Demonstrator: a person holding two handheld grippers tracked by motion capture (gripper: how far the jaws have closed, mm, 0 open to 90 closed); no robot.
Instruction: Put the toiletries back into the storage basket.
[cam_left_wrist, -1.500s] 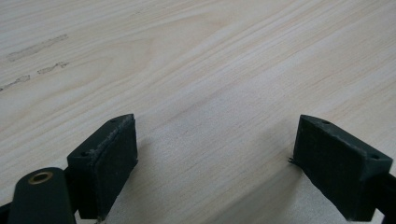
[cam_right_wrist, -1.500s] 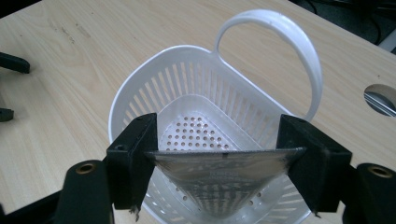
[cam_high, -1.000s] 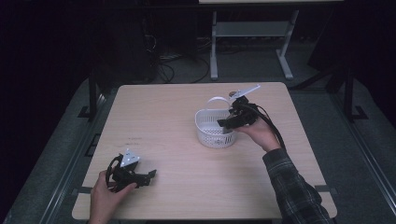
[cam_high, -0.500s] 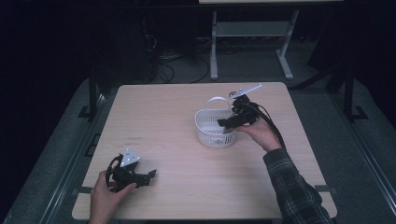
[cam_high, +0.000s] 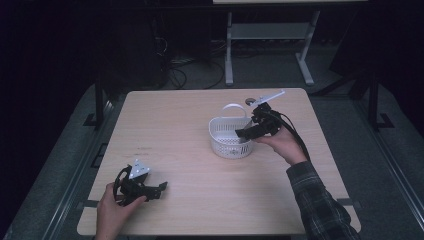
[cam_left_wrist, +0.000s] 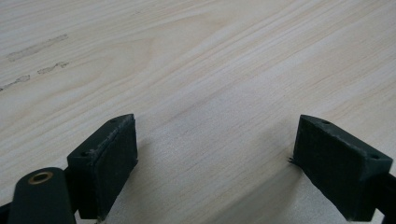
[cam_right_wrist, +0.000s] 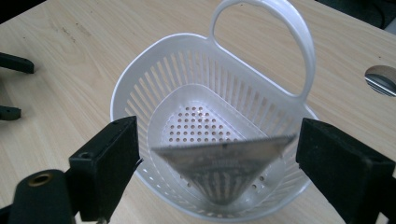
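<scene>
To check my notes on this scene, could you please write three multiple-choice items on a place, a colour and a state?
1. Where does the grey triangular piece lie? A on the floor; B inside the basket; C on a chair.
2. What colour is the basket? A white; B red; C black.
3. How do the left gripper's jaws stand? A shut on the basket; B shut on a cloth; C open, nothing between.
B, it leans inside the basket; A, its slotted wall is white; C, bare table shows between the spread jaws.
</scene>
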